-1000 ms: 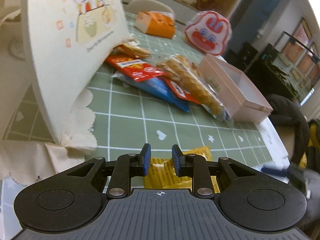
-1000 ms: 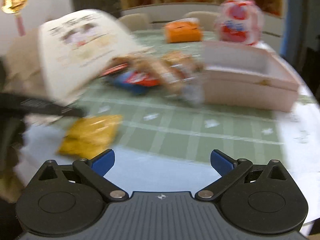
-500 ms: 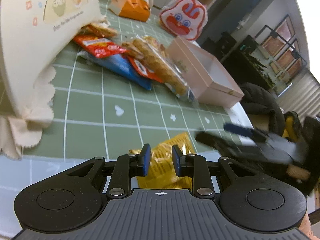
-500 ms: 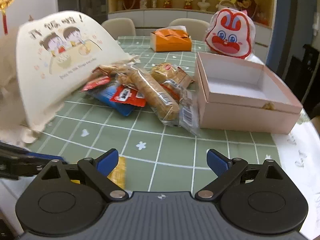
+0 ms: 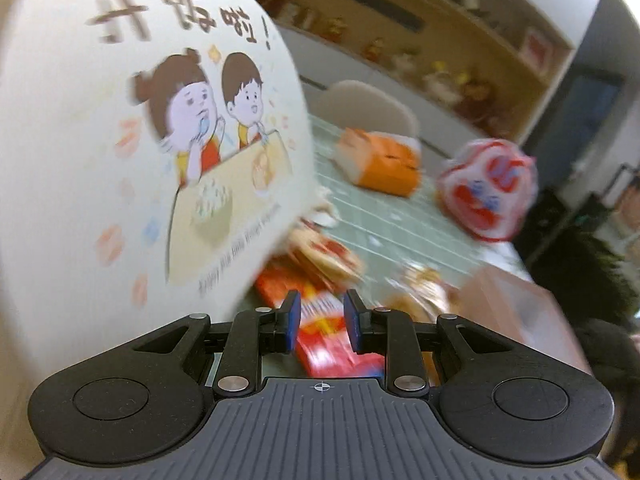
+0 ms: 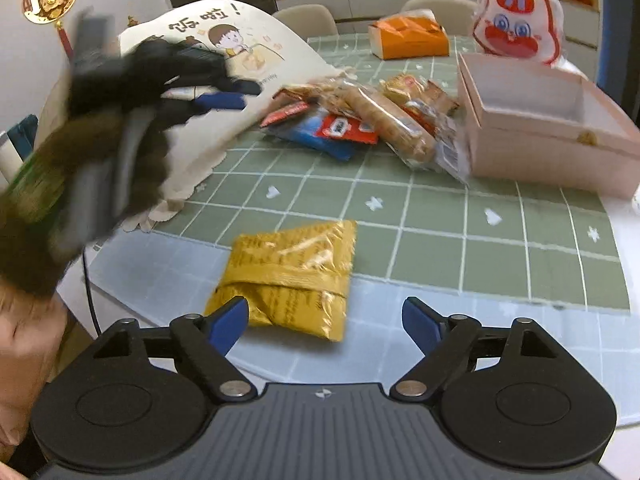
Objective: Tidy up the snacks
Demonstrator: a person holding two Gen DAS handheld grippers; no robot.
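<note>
A yellow snack packet (image 6: pixel 290 276) lies near the table's front edge, just ahead of my open, empty right gripper (image 6: pixel 326 318). A pile of snack packets (image 6: pixel 360 120) lies mid-table beside an open, empty pink box (image 6: pixel 548 140). A cream cartoon bag (image 5: pixel 140 140) lies on its side at the left, its mouth toward the pile. My left gripper (image 5: pixel 321 320) is nearly closed and empty, raised above the pile's red packet (image 5: pixel 328 340). It also shows, blurred, in the right wrist view (image 6: pixel 224 96).
An orange tissue box (image 6: pixel 408 38) and a red and white rabbit pouch (image 6: pixel 518 20) stand at the far side. Chairs and shelves lie behind. The green checked mat (image 6: pixel 440 216) ends near the table's front edge.
My left gripper has lifted away from the yellow packet and swung toward the bag and snack pile. My right gripper has come in over the yellow packet, still open.
</note>
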